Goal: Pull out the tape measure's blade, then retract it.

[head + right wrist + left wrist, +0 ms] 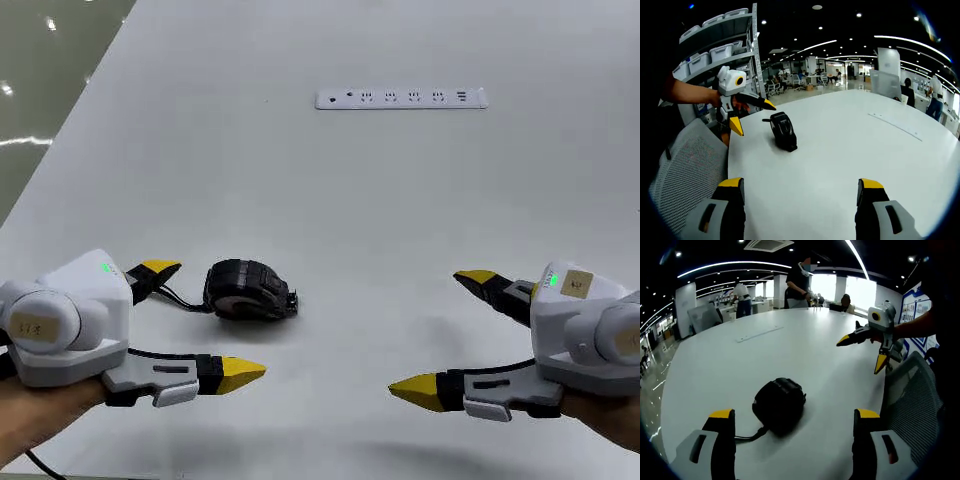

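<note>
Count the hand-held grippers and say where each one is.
2. The left hand-held gripper, open, faces the tape measure just ahead of it; the right hand-held gripper, also open, sits farther right.

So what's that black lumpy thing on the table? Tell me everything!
It's the tape measure: a chunky, rounded black case, seemingly plastic, with a paler round face on its side. No blade sticks out. A thin black strap trails from it toward the left gripper, whose open jaws don't touch the case. It rests on the white table.
</note>
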The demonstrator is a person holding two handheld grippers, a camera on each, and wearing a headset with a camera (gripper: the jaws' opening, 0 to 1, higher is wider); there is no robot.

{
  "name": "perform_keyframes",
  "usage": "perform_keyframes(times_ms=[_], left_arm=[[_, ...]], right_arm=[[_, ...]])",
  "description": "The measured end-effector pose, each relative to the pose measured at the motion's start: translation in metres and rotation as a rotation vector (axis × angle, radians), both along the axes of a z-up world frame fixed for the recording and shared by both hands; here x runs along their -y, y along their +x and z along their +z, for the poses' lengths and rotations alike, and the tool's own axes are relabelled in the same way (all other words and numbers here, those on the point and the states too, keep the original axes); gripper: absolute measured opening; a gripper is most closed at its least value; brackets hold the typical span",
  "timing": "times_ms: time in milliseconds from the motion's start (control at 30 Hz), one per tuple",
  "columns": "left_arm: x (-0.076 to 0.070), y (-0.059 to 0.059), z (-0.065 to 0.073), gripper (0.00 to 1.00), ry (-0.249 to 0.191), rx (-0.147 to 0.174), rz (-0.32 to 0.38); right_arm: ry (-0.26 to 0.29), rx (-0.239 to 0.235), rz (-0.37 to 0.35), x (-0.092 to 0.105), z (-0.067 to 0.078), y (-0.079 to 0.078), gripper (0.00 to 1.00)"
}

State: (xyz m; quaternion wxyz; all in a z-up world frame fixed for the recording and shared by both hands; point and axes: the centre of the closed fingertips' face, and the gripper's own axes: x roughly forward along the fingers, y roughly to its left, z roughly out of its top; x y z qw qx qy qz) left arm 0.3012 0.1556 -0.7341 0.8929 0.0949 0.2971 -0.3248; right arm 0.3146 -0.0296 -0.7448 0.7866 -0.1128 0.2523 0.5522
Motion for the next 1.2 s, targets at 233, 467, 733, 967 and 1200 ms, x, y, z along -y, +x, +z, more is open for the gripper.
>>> perform_keyframes(times_ms=[233, 467, 733, 967, 1200], left_arm=[[-0.002, 0.006, -0.001, 0.89, 0.021, 0.001, -0.040], [-0.007, 0.011, -0.003, 0.82, 0.043, -0.009, -0.083], [-0.009, 0.014, -0.006, 0.70, 0.060, -0.020, -0.138], [-0.014, 0.019, -0.010, 0.64, 0.084, -0.035, -0.175], [-0.017, 0.022, -0.014, 0.58, 0.109, -0.052, -0.222]], right_arm=[[-0.016, -0.006, 0.068, -0.010, -0.007, 0.002, 0.92], [-0.024, -0.003, 0.133, -0.021, -0.014, 0.007, 0.90], [-0.019, 0.009, 0.195, -0.032, -0.018, 0.012, 0.85], [-0.022, 0.022, 0.260, -0.043, -0.021, 0.015, 0.80], [-0.021, 0.039, 0.310, -0.054, -0.024, 0.020, 0.74]])
